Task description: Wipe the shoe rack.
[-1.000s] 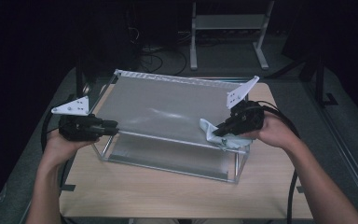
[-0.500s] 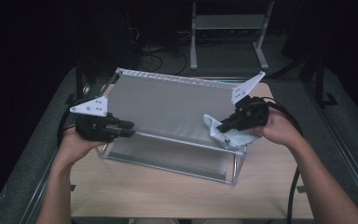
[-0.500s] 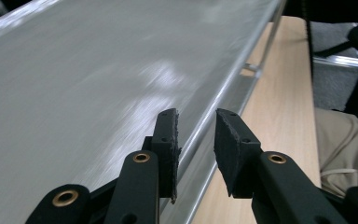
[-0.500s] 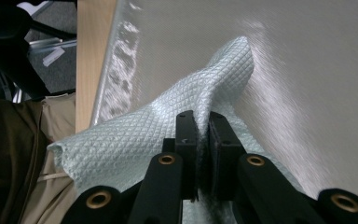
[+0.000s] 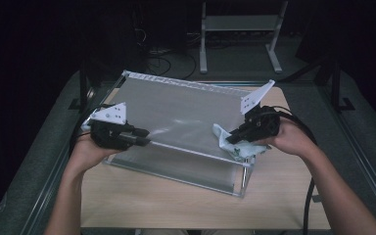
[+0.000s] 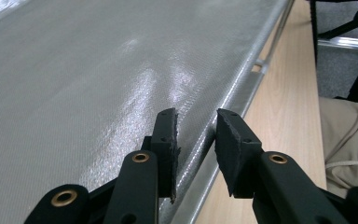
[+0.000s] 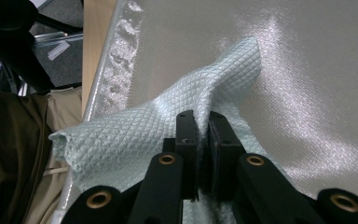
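Cloth (image 5: 235,143) sits at the near right corner of the screen panel (image 5: 176,115), partly draped over the frame edge, one end lying up on the mesh. In the right gripper view it's a pale quilted wipe (image 7: 168,130), bunched where it's held. Right gripper (image 5: 231,139) has its jaws pressed together on a fold of it, a firm pinch with cloth spilling out both sides.

Panel is a grey mesh sheet in a metal frame (image 5: 176,171), tilted, near edge low over the wooden table (image 5: 176,205).

Left gripper (image 5: 144,137) is at the panel's left near edge. Its jaws have just been opening; they now stand spread, straddling the frame rail (image 6: 223,105), pads (image 6: 168,135) not pressing on it. So I read it as off the frame, not clamping.

My read of the step: wiping the mesh, right side doing the wipe and the left there to steady the frame. Wipe stroke looks about to start from the right corner.

Next move: I want the left closed back onto the rail or braced against it, otherwise the tilted panel may slide when I push. Then drag the cloth flat across the mesh, light pressure, keeping the pinch.
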`<state>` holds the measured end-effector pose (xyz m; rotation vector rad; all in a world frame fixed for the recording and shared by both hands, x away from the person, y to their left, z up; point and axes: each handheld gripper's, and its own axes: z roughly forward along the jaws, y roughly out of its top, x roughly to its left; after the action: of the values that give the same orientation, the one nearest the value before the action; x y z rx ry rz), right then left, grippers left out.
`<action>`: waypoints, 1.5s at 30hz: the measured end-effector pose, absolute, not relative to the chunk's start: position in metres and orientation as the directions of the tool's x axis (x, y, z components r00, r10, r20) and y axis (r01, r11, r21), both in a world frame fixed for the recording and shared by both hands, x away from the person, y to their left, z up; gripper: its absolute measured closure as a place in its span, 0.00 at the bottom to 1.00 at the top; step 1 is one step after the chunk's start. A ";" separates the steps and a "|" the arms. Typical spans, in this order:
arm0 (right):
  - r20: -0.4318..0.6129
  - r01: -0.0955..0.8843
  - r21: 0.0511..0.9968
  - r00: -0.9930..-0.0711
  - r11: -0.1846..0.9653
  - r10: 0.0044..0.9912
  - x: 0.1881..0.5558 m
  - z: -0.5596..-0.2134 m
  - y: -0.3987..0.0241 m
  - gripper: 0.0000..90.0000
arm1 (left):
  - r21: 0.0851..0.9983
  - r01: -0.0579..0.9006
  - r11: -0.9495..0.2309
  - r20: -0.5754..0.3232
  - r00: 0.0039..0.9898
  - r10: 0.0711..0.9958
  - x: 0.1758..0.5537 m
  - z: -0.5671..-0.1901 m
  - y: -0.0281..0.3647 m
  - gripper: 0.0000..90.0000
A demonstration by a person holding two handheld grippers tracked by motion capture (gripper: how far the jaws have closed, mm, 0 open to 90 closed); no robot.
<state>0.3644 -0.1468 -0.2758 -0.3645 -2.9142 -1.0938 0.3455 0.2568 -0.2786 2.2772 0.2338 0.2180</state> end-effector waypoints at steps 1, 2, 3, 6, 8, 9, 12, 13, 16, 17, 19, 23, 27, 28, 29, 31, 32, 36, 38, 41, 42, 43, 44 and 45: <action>0.089 0.215 0.651 -0.974 0.728 0.208 0.364 -0.276 -0.145 0.93 | 0.757 0.107 -0.645 0.080 0.964 0.253 0.350 -0.279 0.260 0.77; 0.089 0.215 0.651 -0.974 0.728 0.208 0.364 -0.276 -0.145 0.93 | 0.757 0.107 -0.645 0.080 0.964 0.253 0.350 -0.279 0.260 0.77; 0.093 0.215 0.652 -0.974 0.727 0.205 0.364 -0.277 -0.143 0.93 | 0.760 0.114 -0.640 0.073 0.963 0.259 0.352 -0.279 0.262 0.76; 0.092 0.204 0.651 -0.977 0.731 0.191 0.363 -0.277 -0.137 0.93 | 0.764 0.127 -0.632 0.072 0.957 0.280 0.357 -0.280 0.267 0.76; 0.093 0.196 0.649 -0.979 0.736 0.179 0.362 -0.276 -0.133 0.93 | 0.770 0.142 -0.622 0.061 0.954 0.293 0.362 -0.280 0.270 0.76; 0.092 0.188 0.641 -0.981 0.744 0.169 0.361 -0.275 -0.127 0.93 | 0.767 0.152 -0.623 0.061 0.950 0.307 0.367 -0.279 0.274 0.76; 0.091 0.173 0.642 -0.985 0.747 0.150 0.361 -0.275 -0.121 0.93 | 0.767 0.163 -0.621 0.064 0.943 0.327 0.369 -0.279 0.276 0.76; 0.095 0.168 0.639 -0.986 0.751 0.140 0.360 -0.275 -0.116 0.93 | 0.770 0.172 -0.615 0.053 0.942 0.330 0.370 -0.278 0.278 0.76; 0.099 0.167 0.640 -0.986 0.750 0.135 0.361 -0.275 -0.111 0.93 | 0.773 0.163 -0.613 0.044 0.950 0.309 0.368 -0.277 0.276 0.76; 0.087 0.157 0.645 -0.987 0.748 0.132 0.360 -0.275 -0.105 0.93 | 0.776 0.142 -0.614 0.047 0.959 0.281 0.364 -0.277 0.270 0.76; 0.083 0.150 0.646 -0.988 0.748 0.126 0.360 -0.274 -0.098 0.93 | 0.773 0.114 -0.625 0.057 0.968 0.246 0.359 -0.277 0.261 0.76; 0.068 0.132 0.657 -0.991 0.742 0.116 0.360 -0.269 -0.093 0.93 | 0.763 0.073 -0.642 0.064 0.980 0.187 0.351 -0.278 0.241 0.76; 0.062 0.151 0.656 -0.987 0.740 0.147 0.363 -0.271 -0.100 0.93 | 0.758 0.060 -0.649 0.070 0.983 0.172 0.348 -0.278 0.233 0.75; 0.067 0.157 0.656 -0.986 0.738 0.151 0.363 -0.272 -0.101 0.93 | 0.753 0.059 -0.655 0.072 0.983 0.172 0.349 -0.278 0.232 0.75; 0.067 0.157 0.655 -0.986 0.739 0.150 0.362 -0.274 -0.100 0.93 | 0.752 0.061 -0.656 0.068 0.983 0.171 0.349 -0.278 0.231 0.75; 0.073 0.159 0.650 -0.986 0.744 0.147 0.362 -0.274 -0.098 0.93 | 0.751 0.062 -0.658 0.067 0.983 0.169 0.350 -0.278 0.232 0.75; 0.073 0.159 0.650 -0.986 0.744 0.147 0.362 -0.274 -0.098 0.93 | 0.750 0.062 -0.658 0.067 0.983 0.169 0.351 -0.278 0.232 0.75; 0.069 0.151 0.647 -0.988 0.747 0.140 0.360 -0.275 -0.092 0.94 | 0.749 0.076 -0.658 0.063 0.981 0.185 0.355 -0.278 0.237 0.75; 0.062 0.145 0.645 -0.989 0.750 0.137 0.360 -0.275 -0.088 0.94 | 0.748 0.085 -0.658 0.063 0.978 0.198 0.358 -0.277 0.239 0.75; 0.062 0.143 0.644 -0.989 0.752 0.135 0.360 -0.275 -0.081 0.94 | 0.746 0.097 -0.659 0.062 0.975 0.213 0.365 -0.277 0.245 0.75; 0.059 0.141 0.644 -0.989 0.752 0.135 0.360 -0.275 -0.079 0.94 | 0.746 0.097 -0.659 0.062 0.975 0.213 0.365 -0.277 0.245 0.75; 0.056 0.138 0.646 -0.989 0.751 0.134 0.361 -0.275 -0.077 0.94 | 0.744 0.103 -0.660 0.065 0.972 0.226 0.369 -0.277 0.247 0.74; 0.056 0.138 0.646 -0.989 0.751 0.134 0.361 -0.275 -0.077 0.94 | 0.744 0.103 -0.660 0.065 0.972 0.226 0.369 -0.277 0.247 0.74; 0.056 0.141 0.645 -0.989 0.751 0.138 0.361 -0.275 -0.075 0.94 | 0.743 0.107 -0.661 0.068 0.970 0.234 0.370 -0.276 0.249 0.74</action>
<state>0.3612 -0.0752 -0.2749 -0.2335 -2.9352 -1.0808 0.3705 0.2490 -0.2764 2.2956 0.2374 0.1995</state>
